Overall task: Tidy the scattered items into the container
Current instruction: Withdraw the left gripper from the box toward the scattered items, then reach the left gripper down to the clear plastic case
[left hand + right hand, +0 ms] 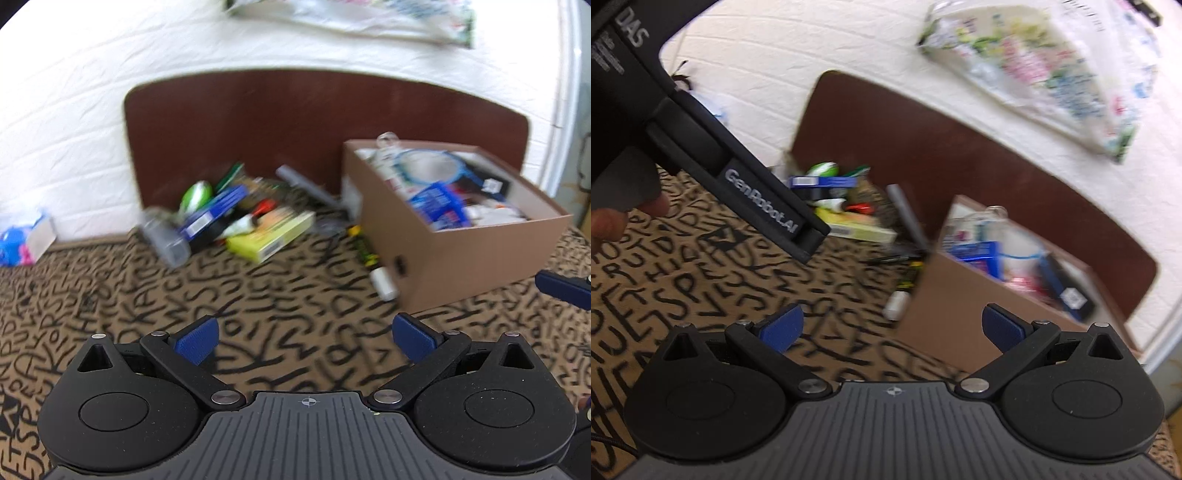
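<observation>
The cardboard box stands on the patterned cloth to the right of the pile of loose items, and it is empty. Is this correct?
Not quite. The cardboard box does stand on the patterned cloth, right of the pile of loose items, but it is not empty: the left wrist view shows several things already inside it.

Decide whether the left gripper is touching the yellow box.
Apart. The left wrist view shows the left gripper open, with patterned cloth between it and the yellow box.
</observation>
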{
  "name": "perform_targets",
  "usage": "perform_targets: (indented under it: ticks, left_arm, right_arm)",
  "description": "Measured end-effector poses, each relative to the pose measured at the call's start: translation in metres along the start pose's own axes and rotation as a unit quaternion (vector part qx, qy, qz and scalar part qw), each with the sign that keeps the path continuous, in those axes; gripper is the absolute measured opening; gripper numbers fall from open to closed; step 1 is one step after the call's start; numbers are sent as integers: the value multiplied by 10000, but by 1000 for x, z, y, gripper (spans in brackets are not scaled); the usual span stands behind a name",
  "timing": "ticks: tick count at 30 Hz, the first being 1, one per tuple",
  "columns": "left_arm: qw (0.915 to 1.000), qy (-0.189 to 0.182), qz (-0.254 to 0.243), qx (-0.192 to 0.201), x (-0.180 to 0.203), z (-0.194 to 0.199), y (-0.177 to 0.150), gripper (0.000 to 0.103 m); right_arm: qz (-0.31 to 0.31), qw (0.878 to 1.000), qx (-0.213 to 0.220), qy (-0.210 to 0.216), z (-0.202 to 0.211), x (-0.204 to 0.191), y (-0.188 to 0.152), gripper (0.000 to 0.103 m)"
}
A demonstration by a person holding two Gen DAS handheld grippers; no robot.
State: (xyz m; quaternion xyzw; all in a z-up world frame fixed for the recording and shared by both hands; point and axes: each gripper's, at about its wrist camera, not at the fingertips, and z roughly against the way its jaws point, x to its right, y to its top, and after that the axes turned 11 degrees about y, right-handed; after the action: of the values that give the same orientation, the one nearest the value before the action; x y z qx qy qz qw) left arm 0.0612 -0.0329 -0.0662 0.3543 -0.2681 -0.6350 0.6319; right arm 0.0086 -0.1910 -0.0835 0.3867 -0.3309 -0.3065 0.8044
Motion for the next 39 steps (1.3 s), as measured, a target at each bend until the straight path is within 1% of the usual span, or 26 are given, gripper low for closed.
perform_targets:
  ticks: [3,9,15,19,20,21,23,24,26,29,31,34,39]
  left_arm:
    - [9997,153,44,-200,-14,-20,-1,103]
    - [9988,374,6,-310,-38,-52,5,103]
    - [9959,524,405,-615,-70,-92,19,102]
    - [9944,584,568,-673,-88,-111,30,99]
    - [9942,602,586,-673,-92,-116,34,98]
    - [9941,595,612,-676,-96,-121,38,96]
    - [9936,543,698,-698,-105,-130,46,95]
    - [9933,521,749,-713,-110,-135,50,94]
    - [9923,470,854,-758,-117,-145,57,93]
    - [9906,357,983,-878,-127,-162,66,90]
    - [9900,326,985,-961,-132,-174,70,87]
    - [9890,363,981,-1041,-137,-190,74,85]
    - [9863,240,1286,-1009,-150,-202,81,86]
  right_arm:
    - [-83,9995,-96,299,-21,-9,5,102]
    - [-247,9962,-195,810,-61,-23,18,101]
    - [-313,9933,-183,1098,-99,-30,37,96]
    - [-313,9909,-125,1303,-125,-33,53,91]
    - [-304,9903,-109,1352,-135,-33,57,88]
    - [-305,9896,-99,1405,-143,-34,61,87]
    - [-338,9876,-99,1529,-159,-36,69,80]
    - [-362,9866,-121,1589,-167,-39,72,78]
    - [-373,9845,-142,1709,-184,-44,79,71]
    - [-322,9839,-140,1755,-207,-49,91,64]
    - [-350,9836,-136,1765,-221,-49,97,62]
    - [-485,9814,-182,1846,-240,-47,105,58]
    - [-540,9781,-182,2000,-262,-52,113,58]
